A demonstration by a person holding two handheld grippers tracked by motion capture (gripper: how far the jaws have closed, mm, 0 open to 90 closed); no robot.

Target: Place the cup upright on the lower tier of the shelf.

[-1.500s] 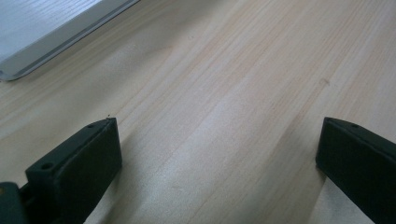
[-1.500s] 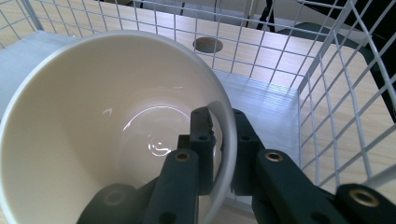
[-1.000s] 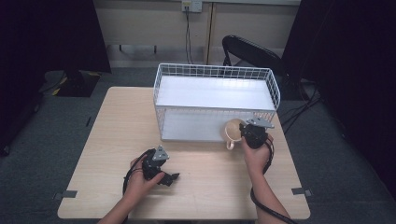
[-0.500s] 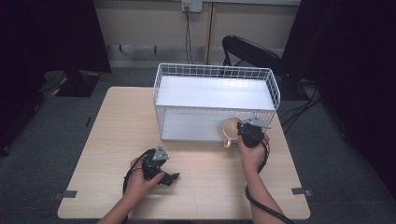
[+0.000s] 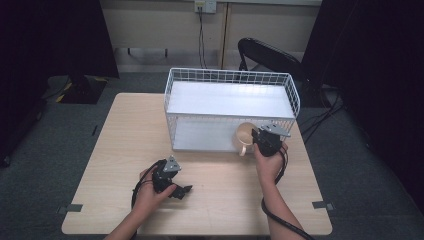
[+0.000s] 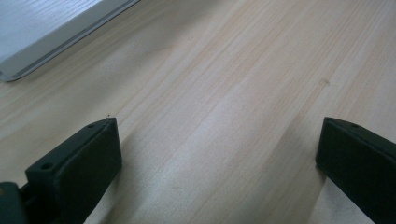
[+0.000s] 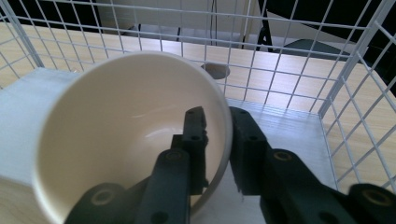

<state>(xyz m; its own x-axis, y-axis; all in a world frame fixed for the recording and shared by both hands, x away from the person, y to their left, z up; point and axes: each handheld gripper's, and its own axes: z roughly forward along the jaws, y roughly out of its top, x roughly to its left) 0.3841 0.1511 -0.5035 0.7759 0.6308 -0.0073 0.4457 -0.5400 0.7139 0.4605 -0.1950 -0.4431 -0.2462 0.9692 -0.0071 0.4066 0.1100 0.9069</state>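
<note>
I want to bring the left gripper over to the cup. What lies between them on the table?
Only bare tabletop in the high view, between the left gripper and the cup that the right gripper holds by its rim.

Wire rack (image 5: 230,95) at rear centre of tabletop (image 5: 125,140); cup (image 5: 245,137) at rack's front-right, beside right claw (image 5: 257,142); left claw (image 5: 182,191) front-left on tabletop.

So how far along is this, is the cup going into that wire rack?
Done: the right gripper has the cup clamped by its rim, one jaw inside, one outside. In hand: the cup is tilted at the front of the rack's lower shelf, not set down. Left, I would guess: place and release it. The left gripper rests open on the table.
</note>
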